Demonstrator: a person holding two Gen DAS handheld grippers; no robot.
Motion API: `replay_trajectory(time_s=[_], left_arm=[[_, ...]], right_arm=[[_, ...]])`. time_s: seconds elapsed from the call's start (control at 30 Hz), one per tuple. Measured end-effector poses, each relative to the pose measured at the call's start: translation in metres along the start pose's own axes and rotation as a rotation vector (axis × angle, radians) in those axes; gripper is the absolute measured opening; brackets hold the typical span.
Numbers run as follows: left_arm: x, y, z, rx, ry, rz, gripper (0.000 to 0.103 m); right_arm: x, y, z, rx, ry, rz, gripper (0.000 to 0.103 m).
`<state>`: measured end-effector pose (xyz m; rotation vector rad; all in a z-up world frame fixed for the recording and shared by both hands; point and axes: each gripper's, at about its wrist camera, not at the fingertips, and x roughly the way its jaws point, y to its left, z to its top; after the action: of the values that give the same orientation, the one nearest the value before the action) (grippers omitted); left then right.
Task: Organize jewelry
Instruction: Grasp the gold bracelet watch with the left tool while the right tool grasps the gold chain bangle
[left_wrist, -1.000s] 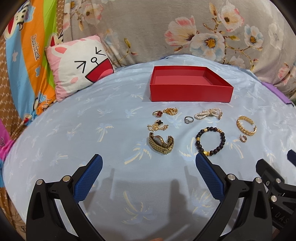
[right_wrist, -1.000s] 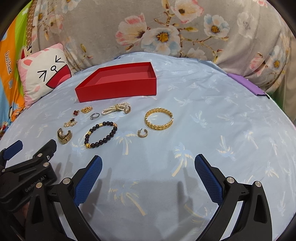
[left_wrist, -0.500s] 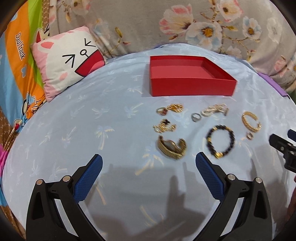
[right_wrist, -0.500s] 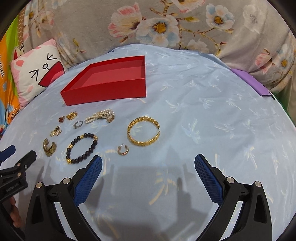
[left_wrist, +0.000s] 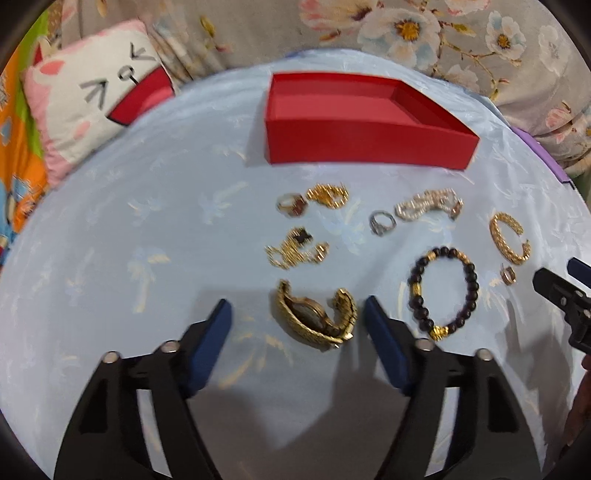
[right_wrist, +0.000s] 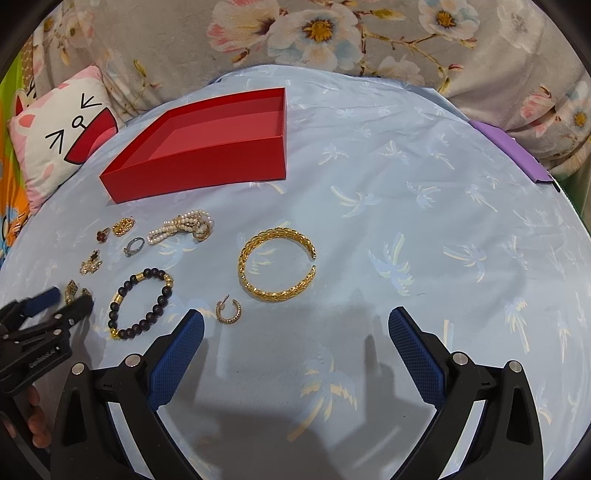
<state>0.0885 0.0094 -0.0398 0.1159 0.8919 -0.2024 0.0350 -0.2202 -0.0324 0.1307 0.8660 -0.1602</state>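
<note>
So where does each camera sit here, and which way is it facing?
Left wrist: on the left claw, looking along its open fingers at the gold watch; the right claw's tip shows at the right edge.
Right wrist: on the right claw, open, facing the gold bangle; the left claw shows at the left edge.
Both show the red box, beaded bracelet and blue cloth.

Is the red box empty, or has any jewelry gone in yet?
Empty as far as visible: the red box shows only bare floor; the gold watch and the rest lie on the cloth.
</note>
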Motion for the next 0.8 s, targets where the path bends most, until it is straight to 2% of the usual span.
replay_trajectory(time_s=[0.03,0.07,0.1,0.13,0.2,0.3,0.57,0.7,0.8], left_arm=[[-0.001,-0.002,-0.001,0.009,-0.012,0.016,0.060],[-0.002,-0.003,-0.002,0.012,-0.014,0.014,0.060],[-0.003,-0.003,-0.001,0.011,-0.015,0.010,0.055],[-0.004,-0.004,-0.001,0.009,-0.018,0.009,0.045],[-0.005,-0.002,0.000,0.003,-0.022,-0.001,0.031],[-0.005,0.000,0.001,-0.005,-0.020,-0.022,0.017],[-0.007,0.011,0.004,-0.039,-0.018,-0.076,0.014],[-0.009,0.013,0.005,-0.034,-0.021,-0.074,0.014],[-0.011,0.013,0.008,-0.027,-0.031,-0.072,0.014]], right_arm=[[0.001,0.000,0.001,-0.005,0.002,-0.001,0.098],[0.001,0.000,0.003,-0.009,0.002,-0.003,0.098],[0.001,0.000,0.005,-0.013,0.003,-0.005,0.098],[0.002,0.000,0.007,-0.018,0.004,-0.005,0.097],[0.004,-0.001,0.012,-0.026,0.011,-0.002,0.093],[0.007,-0.003,0.021,-0.022,0.028,0.023,0.089],[0.028,0.009,0.034,-0.065,0.050,0.004,0.084],[0.043,0.007,0.029,-0.045,0.092,0.001,0.071],[0.042,0.007,0.026,-0.044,0.066,-0.014,0.063]])
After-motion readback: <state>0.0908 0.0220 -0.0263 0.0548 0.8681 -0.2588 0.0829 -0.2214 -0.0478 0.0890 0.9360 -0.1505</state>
